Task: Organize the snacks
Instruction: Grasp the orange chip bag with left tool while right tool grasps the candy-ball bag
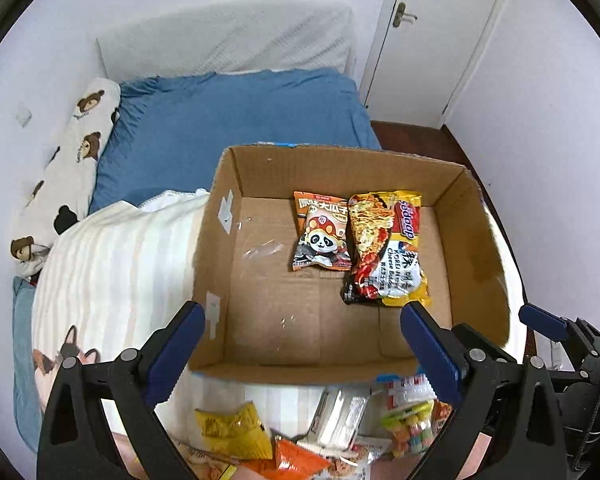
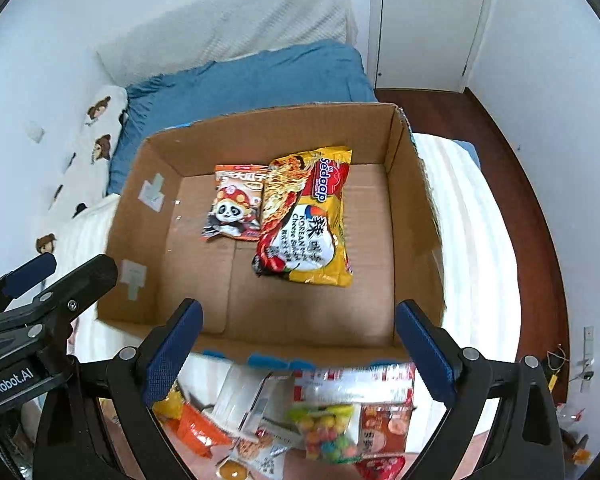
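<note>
Cardboard box (image 1: pixel 340 240), open-topped, standing on a bed (image 1: pixel 220 112) over a striped blanket (image 1: pixel 120 260).

Contents: two packets lying flat on the box floor toward the far side, touching along one edge: a panda packet (image 1: pixel 322 234) and a yellow noodle pack (image 1: pixel 388 248). The rest of the floor is bare.

Outstanding: a loose heap on the near side, outside the box. It includes a yellow bag (image 1: pixel 236 428), an orange bag (image 1: pixel 300 460), a clear candy bag (image 2: pixel 328 432) and a red packet (image 2: pixel 384 428); others are blurred.

Left tongs (image 1: pixel 300 348): wide, empty, over the box's near wall.
Right tongs (image 2: pixel 296 348): wide, empty, likewise.

Progress: judged early; two in, most of the heap left.
</note>
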